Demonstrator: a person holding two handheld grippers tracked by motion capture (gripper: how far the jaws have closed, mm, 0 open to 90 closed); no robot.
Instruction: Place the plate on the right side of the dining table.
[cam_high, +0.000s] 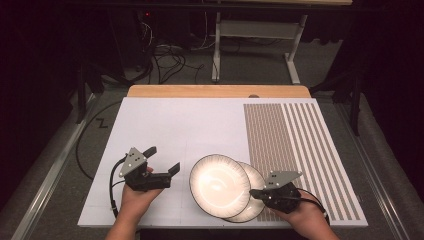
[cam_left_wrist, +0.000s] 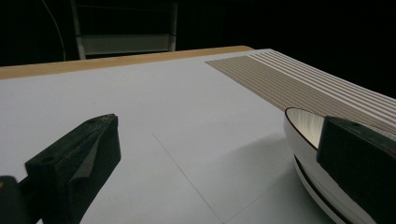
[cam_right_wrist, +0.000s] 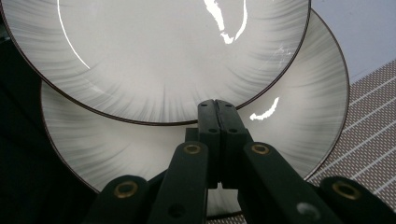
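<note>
- While the right gripper (cam_right_wrist: 215, 109) pinches the rim of the upper plate (cam_high: 219, 184), that plate overlaps the lower plate (cam_high: 256, 196) at the table's (cam_high: 165, 125) near edge.
- Left gripper (cam_high: 162, 160) waits wide apart beside them, likely ready to help.

Left gripper (cam_left_wrist: 210, 154): two black jaws set wide apart, nothing between, low over white table surface (cam_left_wrist: 154, 102). Right jaw overlapping white plate (cam_left_wrist: 303, 126) with dark rim, at right edge; thin dark line low on plate's side, possibly second plate beneath. Brown striped mat (cam_left_wrist: 299, 79) beyond plate. Wooden strip (cam_left_wrist: 116, 60) along far table edge. Dark background, pale frame (cam_left_wrist: 126, 42) behind.
</note>
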